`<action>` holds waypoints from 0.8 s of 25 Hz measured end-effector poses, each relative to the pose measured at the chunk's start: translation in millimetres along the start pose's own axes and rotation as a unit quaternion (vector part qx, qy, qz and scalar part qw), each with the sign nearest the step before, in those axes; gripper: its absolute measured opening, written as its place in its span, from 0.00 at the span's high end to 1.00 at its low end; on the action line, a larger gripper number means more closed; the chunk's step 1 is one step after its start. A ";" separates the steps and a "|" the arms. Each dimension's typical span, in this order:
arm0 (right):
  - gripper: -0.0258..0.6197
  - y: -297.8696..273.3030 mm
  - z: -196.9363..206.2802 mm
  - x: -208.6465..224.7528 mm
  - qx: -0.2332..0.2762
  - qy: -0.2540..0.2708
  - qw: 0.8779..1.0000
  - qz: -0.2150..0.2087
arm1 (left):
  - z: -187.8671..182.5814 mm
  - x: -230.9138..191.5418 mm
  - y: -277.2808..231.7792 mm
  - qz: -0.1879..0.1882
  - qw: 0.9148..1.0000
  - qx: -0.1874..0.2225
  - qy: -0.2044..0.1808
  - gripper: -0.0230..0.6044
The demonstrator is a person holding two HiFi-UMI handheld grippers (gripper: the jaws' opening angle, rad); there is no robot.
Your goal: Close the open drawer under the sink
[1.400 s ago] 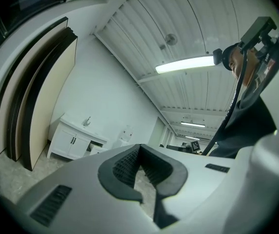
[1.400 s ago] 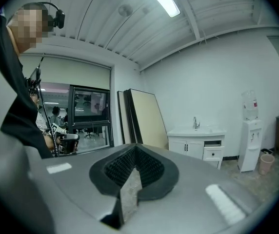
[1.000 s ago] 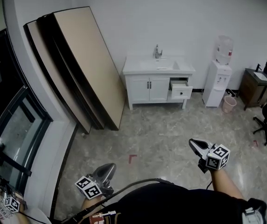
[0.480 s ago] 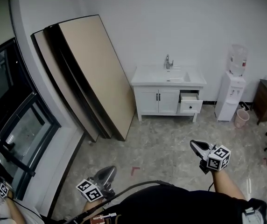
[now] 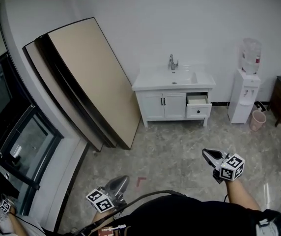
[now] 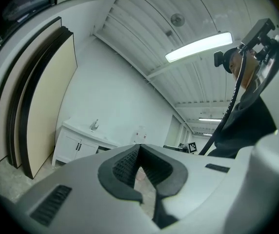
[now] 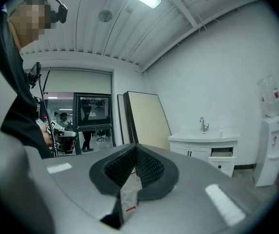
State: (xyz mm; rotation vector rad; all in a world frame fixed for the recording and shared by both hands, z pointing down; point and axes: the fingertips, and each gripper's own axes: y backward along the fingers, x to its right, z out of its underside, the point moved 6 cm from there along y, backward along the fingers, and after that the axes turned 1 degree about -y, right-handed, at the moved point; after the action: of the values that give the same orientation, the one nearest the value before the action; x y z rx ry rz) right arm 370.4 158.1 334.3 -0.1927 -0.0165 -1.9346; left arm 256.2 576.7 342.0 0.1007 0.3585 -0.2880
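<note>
Both my left gripper [image 5: 123,181] and right gripper [image 5: 206,153] are closed, holding nothing, well apart from the white sink cabinet [image 5: 162,107], whose drawer [image 5: 198,100] stands pulled out.

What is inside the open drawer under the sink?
From the head view, the drawer shows only a pale, bare-looking interior; nothing in it can be made out at this distance. Its back part is covered by the countertop.

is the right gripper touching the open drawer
Apart. The head view shows the right gripper with a wide stretch of floor between it and the open drawer.
</note>
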 end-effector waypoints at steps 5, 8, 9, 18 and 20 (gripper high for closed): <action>0.96 13.7 11.5 26.4 0.002 -0.018 1.000 0.018 | -4.1 -2.0 -34.8 0.007 1.000 -0.019 0.002 0.96; 0.96 21.1 21.0 42.7 -0.002 -0.035 0.999 0.036 | -1.6 -10.5 -53.0 0.014 1.000 -0.020 0.008 0.96; 0.96 21.7 22.7 46.4 -0.003 -0.039 0.998 0.041 | -0.5 -13.9 -58.6 0.018 1.000 -0.022 0.010 0.96; 0.96 -14.4 10.3 56.4 -0.006 -0.027 0.996 0.089 | -9.7 -86.0 -97.6 0.066 0.997 -0.026 0.028 0.96; 0.96 -28.4 4.9 57.5 -0.004 -0.029 0.994 0.104 | -19.9 -109.7 -102.8 0.075 0.997 -0.024 0.026 0.96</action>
State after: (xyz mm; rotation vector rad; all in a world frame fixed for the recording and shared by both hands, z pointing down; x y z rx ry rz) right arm 324.6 115.8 349.6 -0.2466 -0.0253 -1.7215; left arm 121.0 510.0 358.2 0.0874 0.4069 -0.1277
